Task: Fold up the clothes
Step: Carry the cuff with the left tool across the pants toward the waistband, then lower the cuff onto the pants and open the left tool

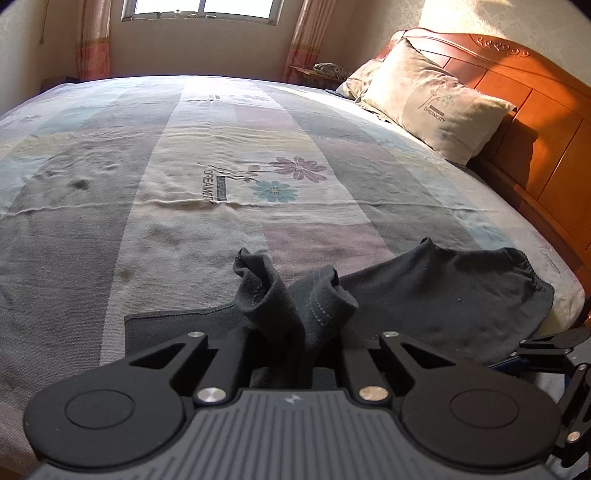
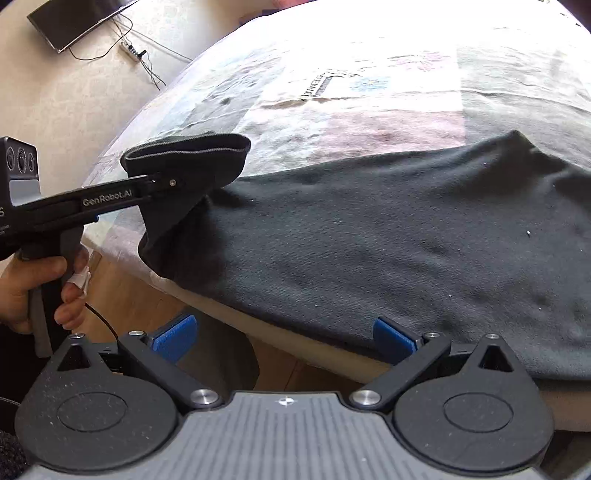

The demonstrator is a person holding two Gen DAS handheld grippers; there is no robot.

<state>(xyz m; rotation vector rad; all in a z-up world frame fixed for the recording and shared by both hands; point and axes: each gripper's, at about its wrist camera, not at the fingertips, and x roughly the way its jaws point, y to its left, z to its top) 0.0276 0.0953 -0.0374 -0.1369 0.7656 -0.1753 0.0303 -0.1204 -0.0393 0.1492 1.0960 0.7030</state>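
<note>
A dark grey garment (image 1: 443,295) (image 2: 388,240) lies spread over the near edge of the bed. My left gripper (image 1: 295,354) is shut on a bunched hem or cuff of it; the fabric stands up in folds between the fingers. In the right wrist view the left gripper (image 2: 173,182) comes in from the left with that lifted cloth end (image 2: 192,162) draped over its tips. My right gripper (image 2: 284,338) stands open at the bed's edge, its blue pads (image 2: 175,338) wide apart with nothing between them, just short of the garment's near edge.
The bed has a striped flowered sheet (image 1: 221,166), two pillows (image 1: 432,107) and a wooden headboard (image 1: 535,122) at the right. A window (image 1: 203,9) with curtains is behind. A person's hand (image 2: 33,288) holds the left gripper's handle. A wall screen (image 2: 74,22) and a power strip hang at the left.
</note>
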